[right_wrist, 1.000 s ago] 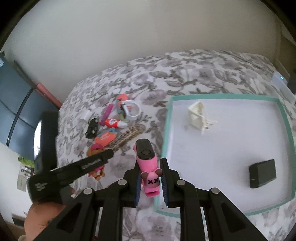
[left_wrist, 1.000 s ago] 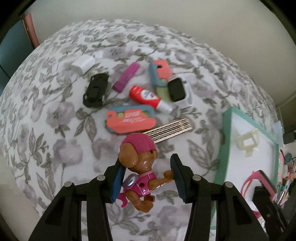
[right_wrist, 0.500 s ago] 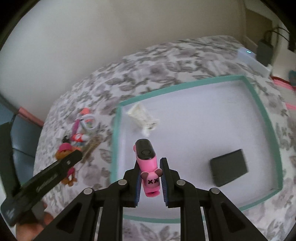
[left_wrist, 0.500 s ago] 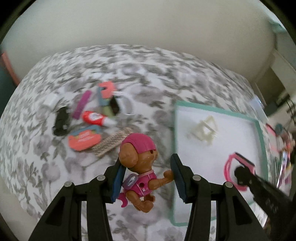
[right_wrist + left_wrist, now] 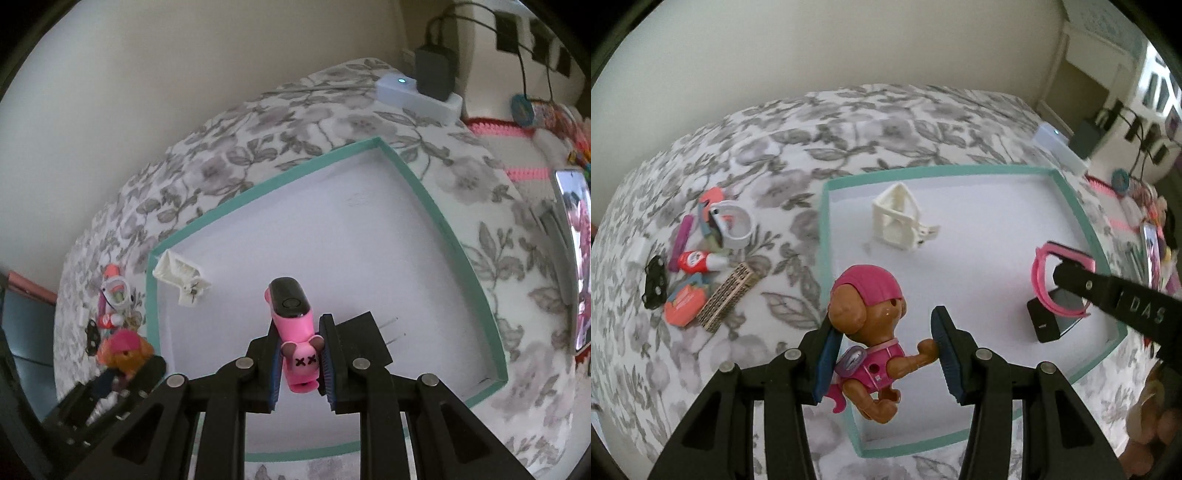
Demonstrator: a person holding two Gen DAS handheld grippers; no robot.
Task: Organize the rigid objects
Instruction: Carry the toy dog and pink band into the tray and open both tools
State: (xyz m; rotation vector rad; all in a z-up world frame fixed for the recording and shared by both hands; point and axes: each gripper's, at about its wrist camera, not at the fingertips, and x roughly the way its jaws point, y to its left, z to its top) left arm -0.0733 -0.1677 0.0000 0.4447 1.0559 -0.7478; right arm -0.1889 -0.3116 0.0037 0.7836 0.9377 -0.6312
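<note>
My left gripper (image 5: 884,356) is shut on a brown puppy figure (image 5: 866,332) with a pink cap, held above the left edge of the teal-rimmed white tray (image 5: 824,236). My right gripper (image 5: 299,360) is shut on a pink smart band (image 5: 293,314) with a black face, over the middle of the tray (image 5: 436,210). In the tray lie a white plastic frame (image 5: 899,218) and a black charger block (image 5: 1052,319), the block partly hidden behind the right gripper. The left gripper and puppy figure (image 5: 123,349) show at the lower left of the right wrist view.
Left of the tray on the floral cloth (image 5: 713,147) lies a pile: a white watch (image 5: 733,227), a red tube (image 5: 698,260), a purple stick (image 5: 681,236), a black toy car (image 5: 653,282), an orange case (image 5: 683,304), a ridged strip (image 5: 729,295). A white box (image 5: 417,94) and clutter sit beyond the tray.
Both grippers have swung right from the pile side to over the tray, each keeping its object. The pile has slid to the left of both views.
</note>
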